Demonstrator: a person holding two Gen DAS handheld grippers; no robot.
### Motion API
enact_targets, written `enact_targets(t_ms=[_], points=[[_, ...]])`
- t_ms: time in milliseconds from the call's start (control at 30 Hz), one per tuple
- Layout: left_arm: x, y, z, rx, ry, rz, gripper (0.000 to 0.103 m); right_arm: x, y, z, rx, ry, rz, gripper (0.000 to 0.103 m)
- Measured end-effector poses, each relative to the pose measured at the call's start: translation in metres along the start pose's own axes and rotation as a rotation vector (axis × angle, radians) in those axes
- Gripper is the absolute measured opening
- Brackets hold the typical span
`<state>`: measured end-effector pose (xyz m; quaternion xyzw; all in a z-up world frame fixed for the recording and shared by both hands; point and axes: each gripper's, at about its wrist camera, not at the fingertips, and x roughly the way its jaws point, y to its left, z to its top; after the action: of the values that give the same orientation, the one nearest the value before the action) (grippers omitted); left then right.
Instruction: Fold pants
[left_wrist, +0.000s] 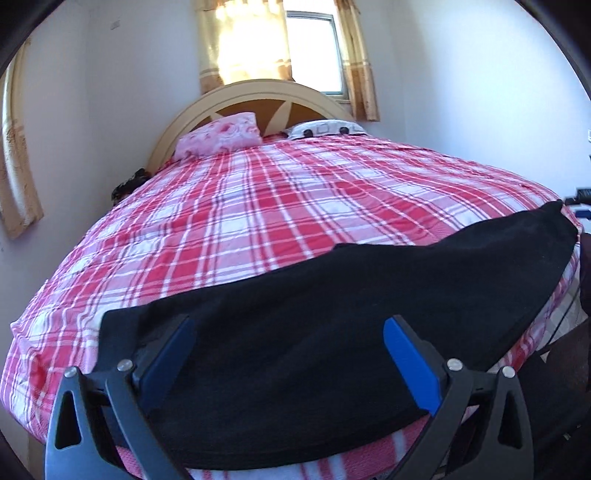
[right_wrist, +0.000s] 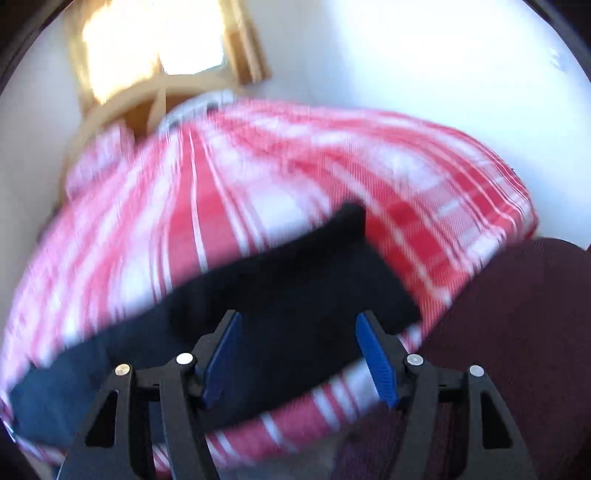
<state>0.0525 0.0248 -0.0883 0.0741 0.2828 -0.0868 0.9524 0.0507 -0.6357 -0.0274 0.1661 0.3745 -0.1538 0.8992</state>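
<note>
Pants (left_wrist: 332, 332) lie along bed's (left_wrist: 258, 206) near edge, far side bare.

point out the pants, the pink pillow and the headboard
pants (left_wrist: 314, 325), left wrist view, middle of the black cloth
pink pillow (left_wrist: 221, 136), left wrist view, its top face
headboard (left_wrist: 258, 88), left wrist view, top of the arch

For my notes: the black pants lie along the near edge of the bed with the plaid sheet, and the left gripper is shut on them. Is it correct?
Not quite. The left gripper is open, its blue pads apart over the black pants, as the left wrist view shows. The rest is correct: they lie along the near edge of the plaid-sheeted bed.
</note>
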Motion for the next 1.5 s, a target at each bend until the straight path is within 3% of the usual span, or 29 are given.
enact_targets(t_ms=[133,267,300,467,633,833,967,1100,1333,1500], points=[[0.004,-0.016,-0.003,0.041,0.012,-0.026,0.103,0.019,-0.009,0.037,0.085,-0.004,0.11,0.065],[0.012,-0.024,-0.008,0.059,0.043,-0.036,0.103,0.069,-0.025,0.045,0.118,0.095,0.065,0.066],[0.012,-0.024,-0.009,0.059,0.046,-0.041,0.103,0.072,-0.031,0.047,0.129,0.063,0.089,0.065],[0.01,-0.027,-0.006,0.067,0.029,-0.052,0.103,0.042,-0.05,0.054,0.172,-0.015,0.048,0.065],[0.019,-0.035,0.0,0.07,0.035,-0.073,0.103,0.028,-0.071,0.04,0.197,0.048,0.034,0.065],[0.032,-0.025,-0.003,0.034,0.074,-0.027,0.103,0.034,-0.093,0.026,0.201,0.118,-0.014,0.065],[0.038,-0.008,-0.009,-0.02,0.101,0.026,0.103,0.045,-0.101,0.02,0.206,0.133,0.003,0.065],[0.042,0.01,-0.015,-0.109,0.125,0.002,0.103,0.058,-0.098,0.021,0.193,0.156,0.01,0.065],[0.042,0.006,-0.015,-0.089,0.116,0.008,0.103,0.066,-0.106,0.028,0.196,0.121,0.094,0.061],[0.043,0.005,-0.012,-0.09,0.121,0.009,0.103,0.063,-0.093,0.024,0.109,0.17,0.152,0.048]])
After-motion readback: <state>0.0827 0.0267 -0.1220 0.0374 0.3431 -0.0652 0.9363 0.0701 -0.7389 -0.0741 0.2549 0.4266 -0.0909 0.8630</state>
